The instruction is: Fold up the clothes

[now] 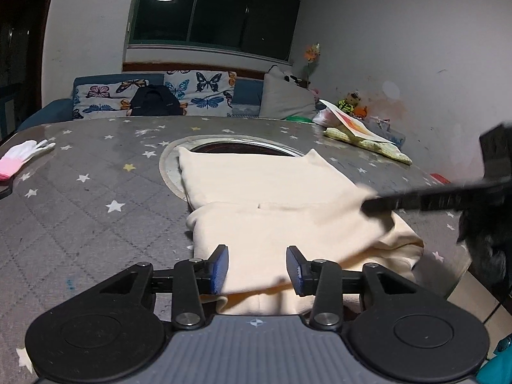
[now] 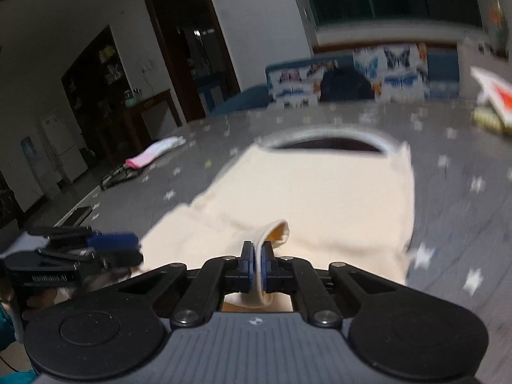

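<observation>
Cream garment (image 1: 272,192) lies half-folded; right tool (image 2: 257,260) pinches its edge, left tool (image 1: 257,267) spread.

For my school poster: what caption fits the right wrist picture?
Right claw shut on a fold of the cream garment over the starry table.

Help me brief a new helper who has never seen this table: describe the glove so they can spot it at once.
Start at the grey star-print table cover under the cream garment. Follow it to the left edge as the left wrist camera sees it, far from the garment. There the glove lies flat: white fingers, pink cuff, the only pink thing on that side.
</observation>
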`<state>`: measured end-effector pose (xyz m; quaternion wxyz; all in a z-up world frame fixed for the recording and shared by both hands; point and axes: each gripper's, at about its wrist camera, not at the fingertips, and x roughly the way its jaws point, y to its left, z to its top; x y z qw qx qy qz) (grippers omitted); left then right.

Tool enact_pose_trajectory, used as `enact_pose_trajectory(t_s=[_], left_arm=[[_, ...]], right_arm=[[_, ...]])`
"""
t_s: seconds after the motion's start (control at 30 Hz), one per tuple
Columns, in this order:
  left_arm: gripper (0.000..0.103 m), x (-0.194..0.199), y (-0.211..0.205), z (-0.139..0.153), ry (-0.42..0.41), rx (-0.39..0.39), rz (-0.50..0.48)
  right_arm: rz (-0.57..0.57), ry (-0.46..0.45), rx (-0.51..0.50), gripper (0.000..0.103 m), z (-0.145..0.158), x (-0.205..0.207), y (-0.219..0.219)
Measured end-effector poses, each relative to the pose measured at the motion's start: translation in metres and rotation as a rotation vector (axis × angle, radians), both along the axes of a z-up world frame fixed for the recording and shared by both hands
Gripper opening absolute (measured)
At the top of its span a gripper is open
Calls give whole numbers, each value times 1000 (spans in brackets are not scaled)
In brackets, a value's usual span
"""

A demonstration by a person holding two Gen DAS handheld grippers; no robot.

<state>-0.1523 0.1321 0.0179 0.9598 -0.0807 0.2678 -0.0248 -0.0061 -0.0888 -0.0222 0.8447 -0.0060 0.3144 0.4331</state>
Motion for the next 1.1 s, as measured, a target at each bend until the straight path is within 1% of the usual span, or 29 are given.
enact_pose_trajectory(t_s=[0.1,0.2,0.27,0.33,0.43,0.5,0.67,0.77,0.87,1.07,1.1], left_arm=[[45,1,1,-2,6,-5,-4],[45,3,2,-4,16,-5,-14],[45,5,3,-5,28,-8,-24],[45,6,6,-3,28,-17,-20],[45,12,16,2,20,-44,18],[45,19,24,5,19,-65,50],[45,50,37,2,47,-94,105],[45,67,46,-7,94,-153,110],[45,77,51,-15,120,-195,111],[45,81,62,-22,121,-315,134],[43,82,64,-23,120,-329,139]], right_arm=[[-16,-74,4,4,20,-2,-2],[-36,-103,3,4,29,-2,-7],[-58,-110,-35,4,24,-2,-6],[-79,-86,-58,4,14,0,-7],[-107,-64,-66,4,2,0,-12],[-112,-59,-54,4,1,-1,-14],[-118,-66,-80,4,-5,1,-13],[-131,-51,-101,4,-15,2,-14],[-140,-30,-120,4,-24,4,-17],[-134,-9,-137,5,-33,8,-17],[-133,-6,-136,5,-34,8,-17]])
